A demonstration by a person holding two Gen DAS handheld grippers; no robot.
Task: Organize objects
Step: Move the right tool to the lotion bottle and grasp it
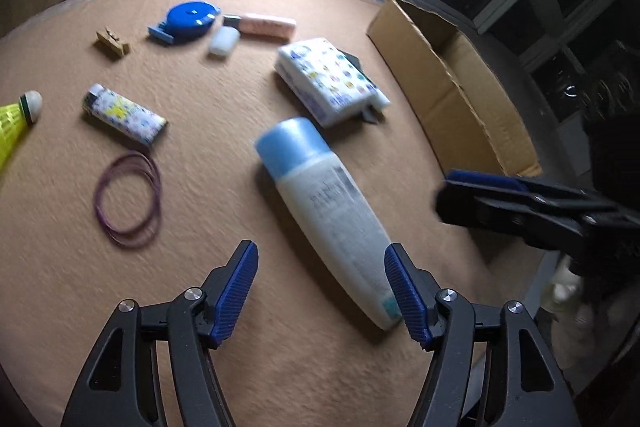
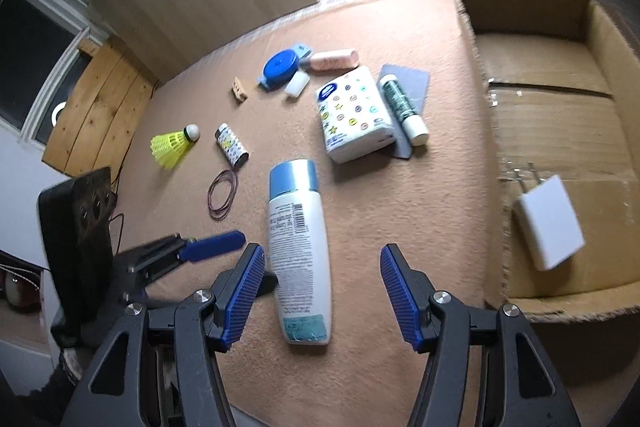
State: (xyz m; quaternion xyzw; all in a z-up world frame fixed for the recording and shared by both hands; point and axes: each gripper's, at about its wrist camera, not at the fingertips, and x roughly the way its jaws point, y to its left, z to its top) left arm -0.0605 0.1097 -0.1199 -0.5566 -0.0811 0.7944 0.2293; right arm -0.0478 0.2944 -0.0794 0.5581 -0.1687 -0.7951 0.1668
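Note:
A white bottle with a blue cap (image 1: 320,203) lies on the tan cloth; it also shows in the right wrist view (image 2: 298,247). My left gripper (image 1: 320,263) is open and empty, its jaws either side of the bottle's lower end, above it. My right gripper (image 2: 322,267) is open and empty, the bottle's base between its jaws nearer the left one. A cardboard box (image 2: 560,131) at the right holds a white charger (image 2: 548,221). A tissue pack (image 2: 354,113), green-white tube (image 2: 402,109), lighter (image 2: 231,145), shuttlecock (image 2: 172,145) and rubber bands (image 2: 223,193) lie around.
A blue tape measure (image 2: 280,67), pink roll (image 2: 334,59), white eraser (image 2: 298,83) and small wooden block (image 2: 239,91) lie at the far side. A grey card (image 2: 408,83) sits under the tube. A black speaker (image 2: 78,227) stands at the left edge.

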